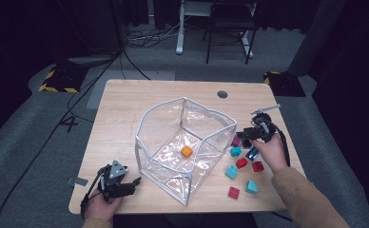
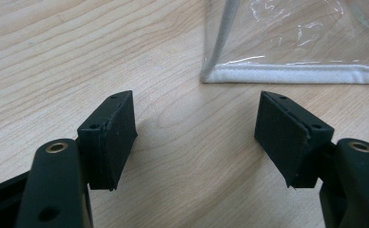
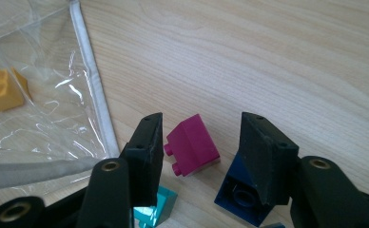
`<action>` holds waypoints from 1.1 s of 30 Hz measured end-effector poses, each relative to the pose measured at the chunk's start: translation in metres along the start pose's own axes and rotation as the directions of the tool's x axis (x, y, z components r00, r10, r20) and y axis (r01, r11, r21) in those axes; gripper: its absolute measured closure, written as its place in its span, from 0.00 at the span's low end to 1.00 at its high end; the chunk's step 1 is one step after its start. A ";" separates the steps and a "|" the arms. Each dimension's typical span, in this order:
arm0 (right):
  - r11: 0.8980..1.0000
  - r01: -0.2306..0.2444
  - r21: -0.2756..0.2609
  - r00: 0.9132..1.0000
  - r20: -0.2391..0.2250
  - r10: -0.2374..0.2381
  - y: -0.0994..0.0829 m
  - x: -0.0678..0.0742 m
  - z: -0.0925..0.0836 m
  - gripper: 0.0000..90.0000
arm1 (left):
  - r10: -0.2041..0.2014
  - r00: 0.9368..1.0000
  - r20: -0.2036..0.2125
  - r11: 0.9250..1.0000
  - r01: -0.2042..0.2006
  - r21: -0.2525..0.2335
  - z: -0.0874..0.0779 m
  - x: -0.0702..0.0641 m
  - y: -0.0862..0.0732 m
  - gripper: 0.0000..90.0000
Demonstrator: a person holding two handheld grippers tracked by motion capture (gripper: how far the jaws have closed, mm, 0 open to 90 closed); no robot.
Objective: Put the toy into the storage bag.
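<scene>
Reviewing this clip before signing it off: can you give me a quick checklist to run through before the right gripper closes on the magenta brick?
1. Magenta brick sits between the right gripper jaws: ok.
2. Pads not yet pressing on it; a gap shows on the far side, the near side looks close: ok, so no grip yet.
3. Neighbours clear of the jaws: not ok; the dark blue brick lies under one jaw and a teal brick sits by the other.
4. Clear bag stands open, with an orange brick inside: ok.
5. Left gripper open, with nothing in it, beside the bag's corner: ok.
</scene>
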State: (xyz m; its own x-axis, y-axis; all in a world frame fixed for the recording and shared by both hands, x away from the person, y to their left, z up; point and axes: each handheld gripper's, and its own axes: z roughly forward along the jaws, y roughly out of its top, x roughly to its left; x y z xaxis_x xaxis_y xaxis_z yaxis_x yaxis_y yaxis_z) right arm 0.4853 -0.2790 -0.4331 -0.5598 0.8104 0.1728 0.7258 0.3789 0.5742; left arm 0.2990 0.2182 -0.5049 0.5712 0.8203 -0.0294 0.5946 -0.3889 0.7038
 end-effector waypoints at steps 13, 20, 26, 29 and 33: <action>0.996 0.045 0.077 0.999 0.011 -0.046 -0.004 0.008 0.025 0.57 | -0.001 1.000 0.002 1.000 0.001 0.000 0.000 0.000 0.000 0.34; 0.991 0.075 0.110 0.997 0.010 -0.076 -0.005 0.015 0.038 0.55 | -0.001 1.000 0.000 1.000 0.001 0.000 0.000 0.000 0.000 0.34; 0.987 0.084 0.138 0.996 0.026 -0.089 -0.006 0.018 0.048 0.55 | 0.000 1.000 0.000 1.000 0.000 0.000 0.000 0.000 0.000 0.34; 0.986 0.092 0.139 0.994 0.041 -0.099 -0.005 0.020 0.049 0.60 | 0.000 1.000 0.000 1.000 0.000 0.000 0.000 0.000 0.000 0.34; 0.984 0.100 0.150 0.991 0.077 -0.112 -0.004 0.021 0.049 0.63 | -0.001 1.000 0.002 1.000 0.001 0.000 0.000 0.000 0.000 0.34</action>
State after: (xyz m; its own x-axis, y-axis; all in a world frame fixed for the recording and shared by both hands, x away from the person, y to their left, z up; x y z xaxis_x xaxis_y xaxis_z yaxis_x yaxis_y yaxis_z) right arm 0.4897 -0.2417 -0.4707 -0.6052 0.7948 0.0452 0.7180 0.5204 0.4623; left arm 0.2990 0.2181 -0.5050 0.5717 0.8199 -0.0311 0.5949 -0.3882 0.7039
